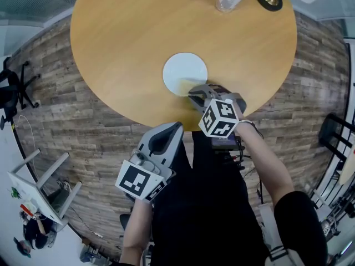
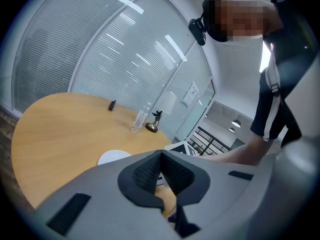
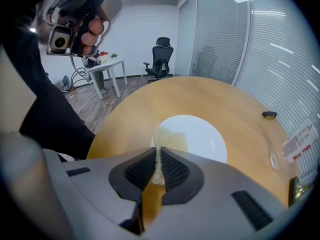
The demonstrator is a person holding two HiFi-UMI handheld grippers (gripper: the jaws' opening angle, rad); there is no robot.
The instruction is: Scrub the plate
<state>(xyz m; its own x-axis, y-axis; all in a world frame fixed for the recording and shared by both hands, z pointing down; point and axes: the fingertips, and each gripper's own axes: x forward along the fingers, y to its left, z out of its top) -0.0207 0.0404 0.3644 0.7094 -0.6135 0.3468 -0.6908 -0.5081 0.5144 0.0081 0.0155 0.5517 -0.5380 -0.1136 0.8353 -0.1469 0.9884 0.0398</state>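
The white plate (image 1: 184,71) lay near the middle of the head view, on the round wooden table (image 1: 122,32), close to its lower edge. Your right gripper (image 1: 197,96) sat just below and right of the plate, jaws clamped on a thin yellow scrubbing pad (image 3: 167,141). In the right gripper view the pad stood on edge along the jaw line. Its far end reached over the plate's near rim, and the rest of the plate lay straight ahead and slightly right. Whether the pad touched the plate could not be told. Your left gripper (image 1: 166,134) hung lower in the frame, off the table's edge and farther from the plate, jaws together on nothing. The scrubbing looked like the right gripper's job, a push forward across the plate.
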